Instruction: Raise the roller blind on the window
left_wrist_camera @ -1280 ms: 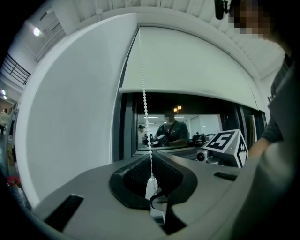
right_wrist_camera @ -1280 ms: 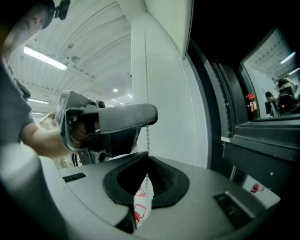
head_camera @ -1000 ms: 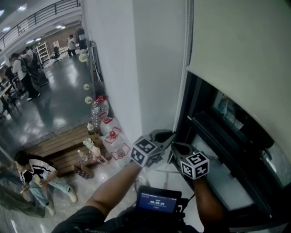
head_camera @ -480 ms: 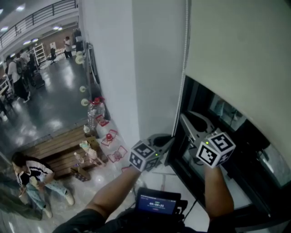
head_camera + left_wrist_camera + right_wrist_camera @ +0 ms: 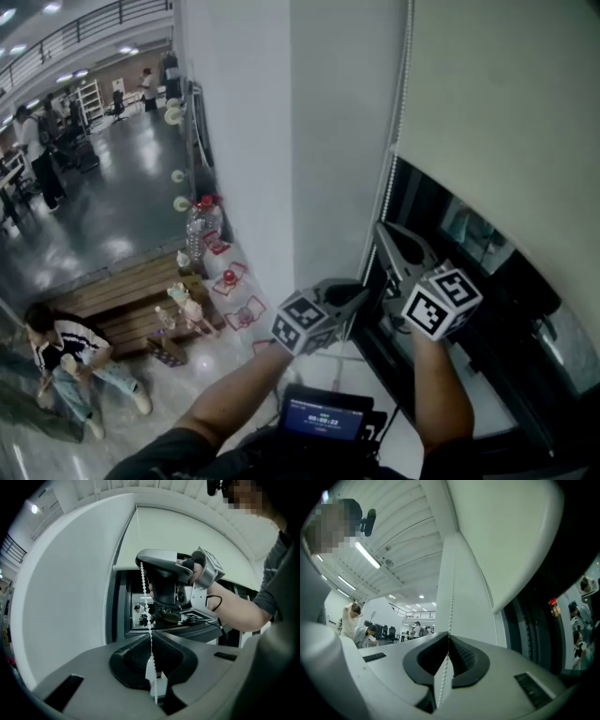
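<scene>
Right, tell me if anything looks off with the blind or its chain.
Nothing stands out. The blind hangs flat with a straight bottom edge, and the chain runs straight and untangled through the left tongs and the right tongs, which have just closed on it.

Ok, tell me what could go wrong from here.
The right tool and left tool both clamp one strand of the bead chain; if the lower one holds while the upper pulls, the thin beads may slip or jerk. The roller blind is only partly up; a wrong-direction pull would lower it.
</scene>
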The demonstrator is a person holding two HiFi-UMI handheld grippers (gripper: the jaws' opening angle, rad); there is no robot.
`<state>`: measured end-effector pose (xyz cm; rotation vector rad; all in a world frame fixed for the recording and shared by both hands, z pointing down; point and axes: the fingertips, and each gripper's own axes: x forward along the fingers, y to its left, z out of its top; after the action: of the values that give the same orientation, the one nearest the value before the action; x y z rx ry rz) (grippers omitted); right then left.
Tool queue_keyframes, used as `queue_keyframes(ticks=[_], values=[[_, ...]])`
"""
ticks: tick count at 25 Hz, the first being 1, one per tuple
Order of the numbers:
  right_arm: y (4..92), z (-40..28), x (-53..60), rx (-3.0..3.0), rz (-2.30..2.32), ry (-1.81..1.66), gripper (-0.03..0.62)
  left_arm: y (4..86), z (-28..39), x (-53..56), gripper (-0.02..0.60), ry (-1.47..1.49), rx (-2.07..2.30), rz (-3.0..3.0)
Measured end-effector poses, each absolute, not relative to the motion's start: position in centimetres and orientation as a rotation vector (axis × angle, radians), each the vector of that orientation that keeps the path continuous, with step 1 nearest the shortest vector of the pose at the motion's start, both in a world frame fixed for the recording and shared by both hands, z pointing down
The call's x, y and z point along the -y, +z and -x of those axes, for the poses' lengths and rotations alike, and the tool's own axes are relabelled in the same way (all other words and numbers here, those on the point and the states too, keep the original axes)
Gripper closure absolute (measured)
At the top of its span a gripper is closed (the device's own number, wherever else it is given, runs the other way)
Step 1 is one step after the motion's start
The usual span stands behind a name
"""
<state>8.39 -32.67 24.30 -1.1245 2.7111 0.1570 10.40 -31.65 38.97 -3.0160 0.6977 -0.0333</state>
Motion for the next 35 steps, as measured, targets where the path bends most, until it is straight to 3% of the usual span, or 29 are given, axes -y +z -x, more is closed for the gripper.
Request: queue_keyframes(ticks=[14,21,23,25,35], values=[[33.1,-8.1,33.7,-2.849,1.272,-0.02,0.594,48.8,-9.7,32.8,0.578,-0.272,-0.729,3.139],[34.3,-8.1,33.5,-2.849,1.281,-0.042,0.594,48.7,-9.0,31.9,0.575,-0.205,-0.717,3.174],[34.2,-8.4,33.4,-2.841,1.289,-0.043,0.594,48.3,-8.0,32.0,0.539,-0.21,-0.747,3.168],[34.2,-8.5,33.4,-2.829,1.29,-0.05,0.594,47.0,-6.7,32.3,0.474,-0.175,-0.768,3.158],[34.2,-7.5,32.7,-2.831,1.27,-0.042,0.594,26.8,-4.8,33.1,0.474,0.302,-0.762,2.987]])
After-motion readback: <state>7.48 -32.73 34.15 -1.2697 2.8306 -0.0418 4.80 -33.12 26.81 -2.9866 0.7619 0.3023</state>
